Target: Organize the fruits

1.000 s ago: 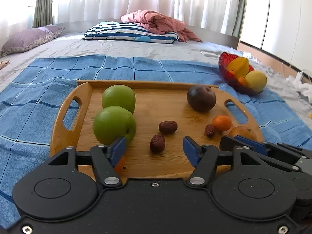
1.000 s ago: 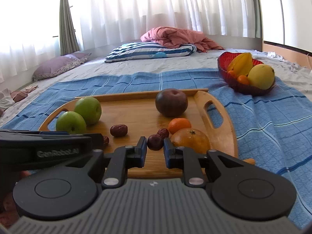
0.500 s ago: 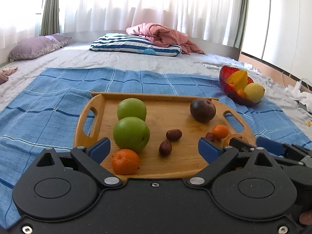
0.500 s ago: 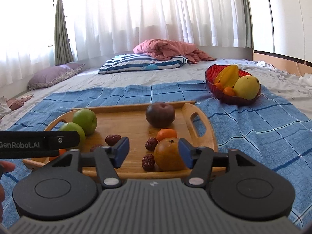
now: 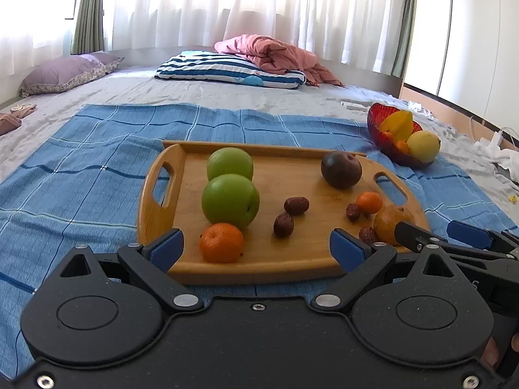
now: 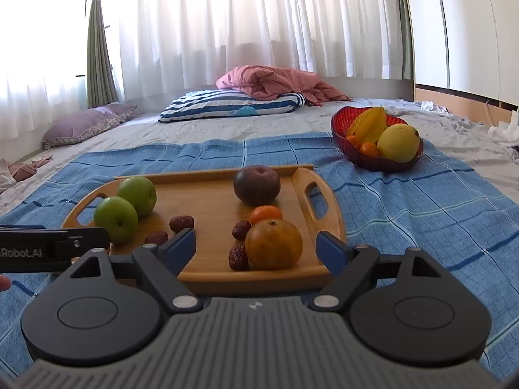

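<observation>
We're in a home bedroom: wide grey-sheeted bed [image 5: 201, 94], navy-striped pillow [image 5: 227, 69], crumpled pink quilt [image 6: 275, 82], sheer white curtains [image 6: 259, 22] glowing behind.

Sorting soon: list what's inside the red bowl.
The red bowl holds a star fruit, a yellow fruit and small orange fruits; anything beneath them is hidden.

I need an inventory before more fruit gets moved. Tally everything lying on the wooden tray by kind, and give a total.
Green apples: 2
Small mandarins: 2
Large orange: 1
Dark purple round fruit: 1
Red dates: 4
Total on the wooden tray: 10
</observation>
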`<move>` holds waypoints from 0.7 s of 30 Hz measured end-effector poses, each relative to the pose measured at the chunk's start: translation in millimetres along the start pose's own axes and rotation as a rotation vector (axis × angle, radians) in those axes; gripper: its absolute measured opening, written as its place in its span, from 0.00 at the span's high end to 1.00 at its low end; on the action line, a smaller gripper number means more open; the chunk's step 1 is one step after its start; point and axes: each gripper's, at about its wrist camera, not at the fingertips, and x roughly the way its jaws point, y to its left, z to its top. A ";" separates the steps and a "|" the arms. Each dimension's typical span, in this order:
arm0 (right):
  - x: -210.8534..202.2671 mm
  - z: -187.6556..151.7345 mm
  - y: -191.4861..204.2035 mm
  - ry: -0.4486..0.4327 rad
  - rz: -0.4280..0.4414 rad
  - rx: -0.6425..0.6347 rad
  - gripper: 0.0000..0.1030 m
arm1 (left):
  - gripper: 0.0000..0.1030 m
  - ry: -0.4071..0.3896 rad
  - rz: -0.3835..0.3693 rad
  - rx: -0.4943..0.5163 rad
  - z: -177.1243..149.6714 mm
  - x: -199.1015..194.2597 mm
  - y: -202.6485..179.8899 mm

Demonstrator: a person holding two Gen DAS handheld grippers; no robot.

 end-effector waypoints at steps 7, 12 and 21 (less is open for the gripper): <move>-2.4 -8.4 -2.8 0.025 0.003 -0.004 0.11 | 0.06 0.007 0.011 0.009 -9.5 -4.3 2.4; -4.9 -12.2 -2.9 0.037 0.013 -0.006 0.10 | 0.06 0.013 0.010 0.000 -13.5 -5.8 5.2; -11.9 -16.8 -2.1 0.043 0.025 -0.015 0.08 | 0.06 0.032 0.011 0.004 -26.1 -10.1 7.5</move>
